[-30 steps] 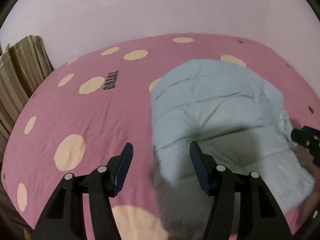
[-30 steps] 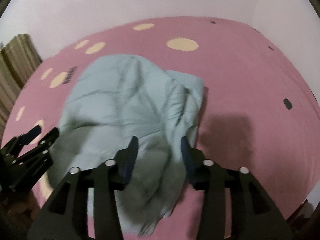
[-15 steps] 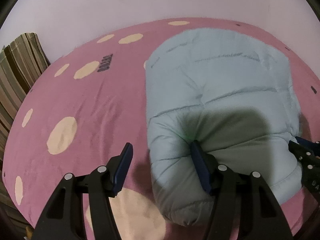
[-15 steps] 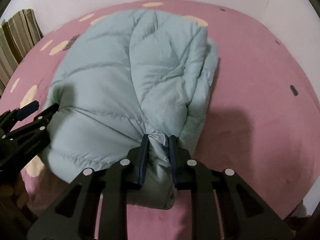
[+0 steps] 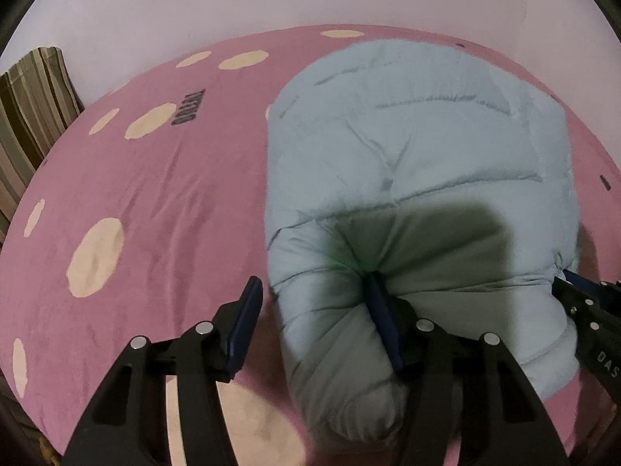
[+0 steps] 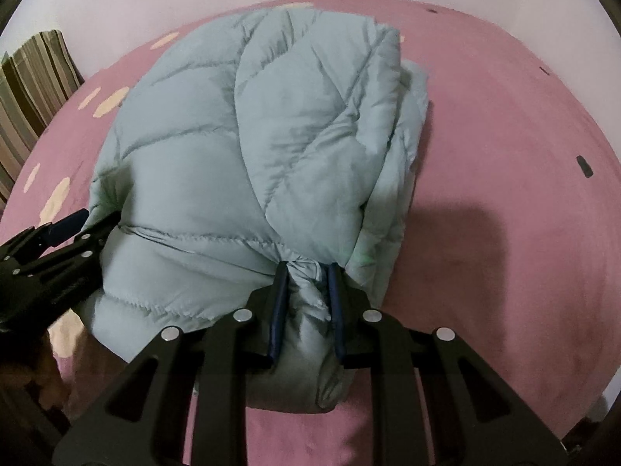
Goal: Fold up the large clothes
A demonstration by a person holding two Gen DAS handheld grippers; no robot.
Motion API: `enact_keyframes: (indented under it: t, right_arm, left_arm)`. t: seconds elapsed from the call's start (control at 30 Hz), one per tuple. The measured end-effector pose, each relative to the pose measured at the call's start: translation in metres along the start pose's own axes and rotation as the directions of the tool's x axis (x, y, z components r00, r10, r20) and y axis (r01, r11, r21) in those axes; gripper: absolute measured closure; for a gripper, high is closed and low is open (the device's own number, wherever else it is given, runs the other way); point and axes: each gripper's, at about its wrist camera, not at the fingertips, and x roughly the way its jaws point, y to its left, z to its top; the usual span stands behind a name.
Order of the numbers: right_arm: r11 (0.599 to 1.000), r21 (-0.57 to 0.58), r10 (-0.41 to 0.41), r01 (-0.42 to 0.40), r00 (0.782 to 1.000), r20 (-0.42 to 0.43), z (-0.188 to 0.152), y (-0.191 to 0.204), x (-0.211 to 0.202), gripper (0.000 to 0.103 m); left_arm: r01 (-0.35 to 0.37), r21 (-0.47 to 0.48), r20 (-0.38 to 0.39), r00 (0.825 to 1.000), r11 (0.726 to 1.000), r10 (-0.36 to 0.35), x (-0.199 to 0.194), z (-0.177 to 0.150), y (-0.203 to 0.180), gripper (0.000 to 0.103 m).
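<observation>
A pale blue puffer jacket [image 5: 427,147] lies bunched and folded on the pink bed. My left gripper [image 5: 313,283] straddles its near left corner. The right-hand finger [image 5: 382,318] presses into the padding, while the left-hand finger [image 5: 244,322] stands clear over the sheet; its jaws are closing. In the right wrist view the jacket [image 6: 252,136] fills the middle, and my right gripper [image 6: 306,270] is shut on a gathered bunch of its near hem. The left gripper [image 6: 77,229] shows at the jacket's left side, the right gripper [image 5: 570,279] at its right.
The bed sheet [image 5: 155,202] is pink with cream dots and a dark printed word. Bare sheet [image 6: 504,136] stretches to the right of the jacket. A striped cloth [image 5: 31,108] hangs at the far left by the pale wall.
Both grippers have sunk down onto the jacket, which settled on the bed. The right gripper's jaws went from open to shut on the hem. The left jaws stay apart.
</observation>
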Motion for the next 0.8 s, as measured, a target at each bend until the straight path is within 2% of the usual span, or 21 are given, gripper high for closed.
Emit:
enact_keyframes:
  t: [0.07, 0.1, 0.17, 0.2, 0.3, 0.4, 0.57, 0.8]
  right_arm:
    - [1.0, -0.003, -0.005, 0.005, 1.0, 0.009, 0.0, 0.0, -0.013, 0.082]
    - [1.0, -0.003, -0.002, 0.002, 1.0, 0.02, 0.002, -0.001, -0.023, 0.081]
    - [1.0, -0.004, -0.001, 0.001, 0.997, 0.078, 0.01, -0.002, -0.045, 0.079]
    - [1.0, -0.001, -0.003, 0.003, 0.994, 0.113, 0.018, -0.004, -0.056, 0.075]
    - [1.0, 0.003, -0.003, 0.003, 0.982, 0.19, 0.047, -0.007, -0.068, 0.073]
    - [1.0, 0.012, -0.013, 0.011, 0.977, 0.211, 0.072, -0.012, -0.056, 0.073]
    - [0.999, 0.019, -0.032, 0.03, 0.99, 0.136, 0.093, -0.026, -0.006, 0.073]
    - [0.999, 0.014, -0.029, 0.029, 0.999, 0.013, 0.088, -0.03, 0.048, 0.071]
  left_arm:
    - [0.003, -0.013, 0.008, 1.0, 1.0, -0.003, -0.013, 0.004, 0.006, 0.047]
    - [0.003, -0.025, 0.039, 0.999, 1.0, -0.002, -0.026, 0.01, 0.012, 0.047]
    - [0.006, -0.036, 0.09, 0.996, 0.999, -0.003, -0.041, 0.022, 0.019, 0.047]
    - [0.013, -0.041, 0.108, 0.994, 0.999, -0.008, -0.045, 0.031, 0.022, 0.047]
    - [-0.001, -0.037, 0.13, 0.992, 0.999, 0.006, -0.039, 0.055, 0.023, 0.047]
    - [-0.04, -0.005, 0.131, 0.991, 0.999, 0.04, -0.019, 0.078, 0.013, 0.047]
    - [-0.054, 0.051, 0.057, 0.997, 0.997, 0.051, 0.019, 0.087, 0.0, 0.047]
    - [-0.1, 0.129, -0.018, 0.995, 0.987, 0.103, 0.061, 0.081, -0.015, 0.048]
